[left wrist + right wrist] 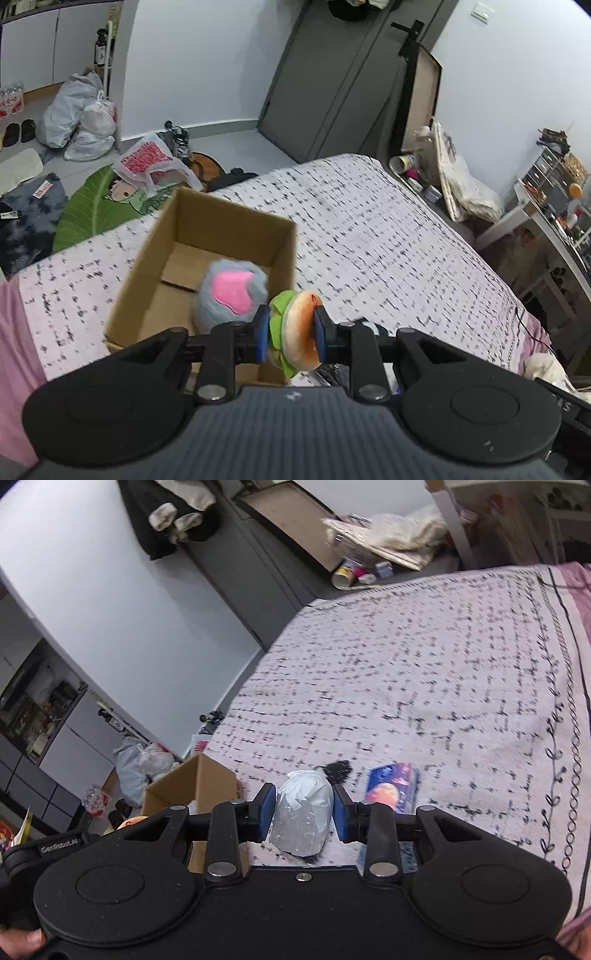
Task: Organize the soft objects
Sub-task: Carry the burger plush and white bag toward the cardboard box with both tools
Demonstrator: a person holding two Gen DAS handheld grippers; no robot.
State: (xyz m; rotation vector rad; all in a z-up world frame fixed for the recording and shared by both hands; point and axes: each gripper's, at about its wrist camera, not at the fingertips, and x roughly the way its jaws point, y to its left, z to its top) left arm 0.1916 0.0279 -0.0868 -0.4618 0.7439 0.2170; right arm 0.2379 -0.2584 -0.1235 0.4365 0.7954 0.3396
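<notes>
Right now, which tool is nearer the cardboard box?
Left. The left tool, squeezing a burger toy, hangs at the cardboard box rim; the right tool sits farther right, around a wrapped bundle.

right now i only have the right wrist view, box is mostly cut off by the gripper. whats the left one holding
Observer: The left gripper is shut on a plush burger, just past the near right corner of the cardboard box.
Operator: anything in the box yet
Observer: Yes, a grey plush with a pink patch lies on the box floor against the right wall.
Operator: room left in there
Observer: The left half of the box floor shows bare cardboard, so there looks to be space.
</notes>
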